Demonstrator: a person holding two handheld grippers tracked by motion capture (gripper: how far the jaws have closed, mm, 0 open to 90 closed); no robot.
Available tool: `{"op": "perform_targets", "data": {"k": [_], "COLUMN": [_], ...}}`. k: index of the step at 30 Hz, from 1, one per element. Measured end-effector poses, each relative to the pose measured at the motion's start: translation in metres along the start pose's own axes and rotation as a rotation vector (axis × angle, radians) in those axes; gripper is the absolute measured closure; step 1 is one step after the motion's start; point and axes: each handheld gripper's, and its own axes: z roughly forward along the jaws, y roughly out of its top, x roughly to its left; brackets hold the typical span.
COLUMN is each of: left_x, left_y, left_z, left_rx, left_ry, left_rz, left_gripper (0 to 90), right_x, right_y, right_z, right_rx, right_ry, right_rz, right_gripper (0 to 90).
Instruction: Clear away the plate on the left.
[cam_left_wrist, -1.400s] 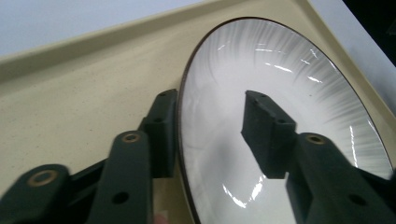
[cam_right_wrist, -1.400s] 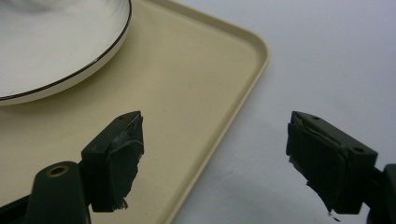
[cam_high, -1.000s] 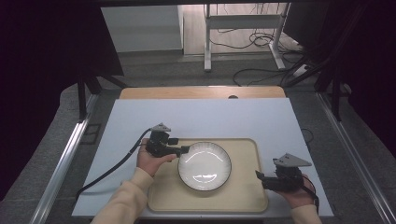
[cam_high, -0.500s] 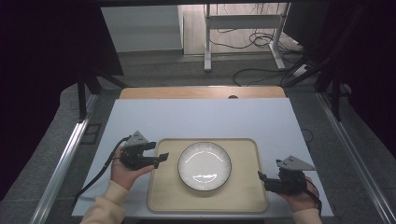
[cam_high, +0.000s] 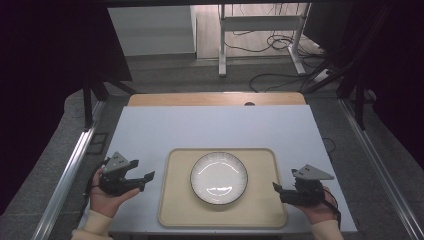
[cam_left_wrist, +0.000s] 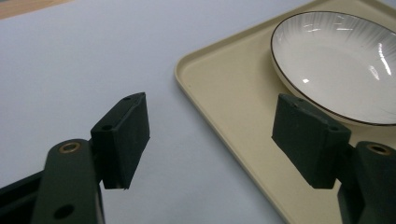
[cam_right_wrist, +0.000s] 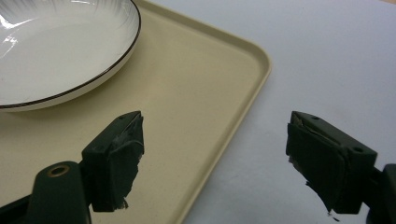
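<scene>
A white plate (cam_high: 218, 177) with a thin dark rim lies in the middle of a beige tray (cam_high: 175, 200) on the white table. My left gripper (cam_high: 142, 172) is held over the bare table just left of the tray and points toward it. Its jaws have just been opening and stand open with nothing between them. In the left gripper view the tray's edge (cam_left_wrist: 224, 84) and the plate (cam_left_wrist: 341, 60) lie beyond the left gripper (cam_left_wrist: 212, 121). My right gripper (cam_high: 277, 189) hovers open at the tray's right edge. In the right gripper view, the right gripper (cam_right_wrist: 215, 140) straddles the tray's rim (cam_right_wrist: 254, 70), with the plate (cam_right_wrist: 60, 42) farther off.
The white tabletop (cam_high: 215, 130) has a wooden strip (cam_high: 215, 99) along its far edge. Metal rails (cam_high: 70, 170) run along both sides of the table. Cables and a metal stand (cam_high: 260, 55) lie on the floor beyond.
My left gripper has drawn away from the plate's left rim, off the tray, to the table left of it. The plate stays on the tray. The right gripper has kept still.
</scene>
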Motion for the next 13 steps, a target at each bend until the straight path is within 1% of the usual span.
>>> {"op": "perform_targets", "data": {"k": [3,4,5,8,12,13], "left_x": [0.0046,0.0048,0.0049,0.0051,0.0041,0.0036], "left_y": [-0.0042,-0.0046,-0.0046,-0.0040,-0.0041,-0.0040], "left_z": [0.0024,0.0025,0.0023,0.0025,0.0067,0.0076], "left_rx": [0.015,0.021,0.017,0.012,0.026,0.026], "left_ry": [0.001,0.010,0.011,0.001,0.004,0.000], "left_rz": [-0.015,-0.007,-0.005,-0.011,0.002,-0.001], "left_gripper": [26.2,26.1,26.1,25.6,26.2,26.1], "right_x": [-0.0017,-0.0023,-0.0026,-0.0036,-0.0041,-0.0042], "right_y": [0.0027,0.0034,0.0041,0.0047,0.0048,0.0047], "right_z": [0.0039,0.0052,0.0062,0.0077,0.0057,0.0054], "right_rx": [0.001,0.001,0.002,0.003,-0.006,-0.007], "right_ry": [0.002,0.003,0.003,0.003,-0.006,-0.006], "right_rz": [-0.002,-0.002,-0.001,-0.004,0.010,0.011], "right_gripper": [19.6,19.5,19.6,19.5,19.6,19.6]}}
